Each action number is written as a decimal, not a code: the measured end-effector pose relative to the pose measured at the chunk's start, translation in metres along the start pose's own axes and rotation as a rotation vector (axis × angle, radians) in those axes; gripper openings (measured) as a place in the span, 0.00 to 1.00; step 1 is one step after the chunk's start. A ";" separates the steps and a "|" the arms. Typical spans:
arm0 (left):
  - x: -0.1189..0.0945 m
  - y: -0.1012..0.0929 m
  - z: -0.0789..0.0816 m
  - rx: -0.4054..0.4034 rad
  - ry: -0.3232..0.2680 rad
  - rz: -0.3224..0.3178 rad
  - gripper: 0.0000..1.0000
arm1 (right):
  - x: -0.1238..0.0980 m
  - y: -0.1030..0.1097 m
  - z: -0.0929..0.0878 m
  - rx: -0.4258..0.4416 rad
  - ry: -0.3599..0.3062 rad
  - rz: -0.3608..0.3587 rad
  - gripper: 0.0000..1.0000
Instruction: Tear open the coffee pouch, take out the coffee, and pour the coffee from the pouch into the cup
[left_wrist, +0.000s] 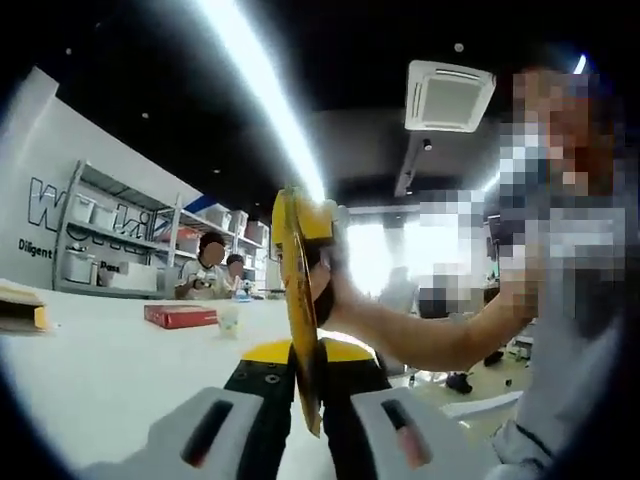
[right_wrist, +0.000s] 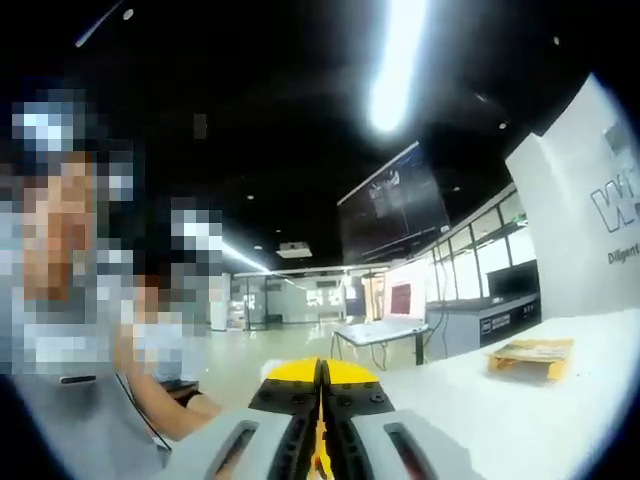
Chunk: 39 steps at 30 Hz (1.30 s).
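So I've got the pouch (left_wrist: 298, 300) up in the air right now, edge-on in the left gripper view, a thin yellow sliver standing between my left gripper (left_wrist: 310, 425) jaws, which are pinched together on its lower part. A bare hand (left_wrist: 335, 290) is also on the pouch higher up, so it's getting some help there. In the right gripper view my right gripper (right_wrist: 320, 455) has its jaws closed too, with a little strip of yellow caught between them, which I take to be the pouch's edge. My read: this is the tearing step, barely started. I can't tell if the pouch is open yet, it's too thin from this angle. No coffee out, nothing poured. There's a small pale cup (left_wrist: 228, 318) back on the tabletop (left_wrist: 110, 370) next to a red box (left_wrist: 180, 316), probably the target. Another yellow packet (right_wrist: 530, 357) lies on the tabletop in the right gripper view.
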<state>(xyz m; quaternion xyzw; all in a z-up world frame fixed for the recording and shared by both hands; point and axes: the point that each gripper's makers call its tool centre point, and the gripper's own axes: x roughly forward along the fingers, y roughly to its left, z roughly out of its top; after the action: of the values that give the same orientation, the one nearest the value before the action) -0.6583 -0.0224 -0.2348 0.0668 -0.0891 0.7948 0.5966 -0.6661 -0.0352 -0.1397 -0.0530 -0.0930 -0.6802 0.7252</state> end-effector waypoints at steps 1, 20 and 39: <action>-0.001 0.003 -0.001 -0.020 0.010 0.008 0.11 | 0.001 -0.002 -0.002 -0.001 0.006 -0.012 0.01; -0.008 0.018 0.002 0.045 0.021 0.130 0.10 | -0.026 -0.025 -0.009 -0.057 -0.039 -0.171 0.21; -0.009 0.028 -0.002 0.038 0.044 0.170 0.10 | -0.265 -0.106 0.003 -0.233 -0.018 -0.812 0.31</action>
<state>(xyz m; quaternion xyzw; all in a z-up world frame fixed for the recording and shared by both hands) -0.6825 -0.0375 -0.2398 0.0528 -0.0666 0.8454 0.5273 -0.7869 0.2173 -0.1969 -0.0993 -0.0351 -0.9163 0.3865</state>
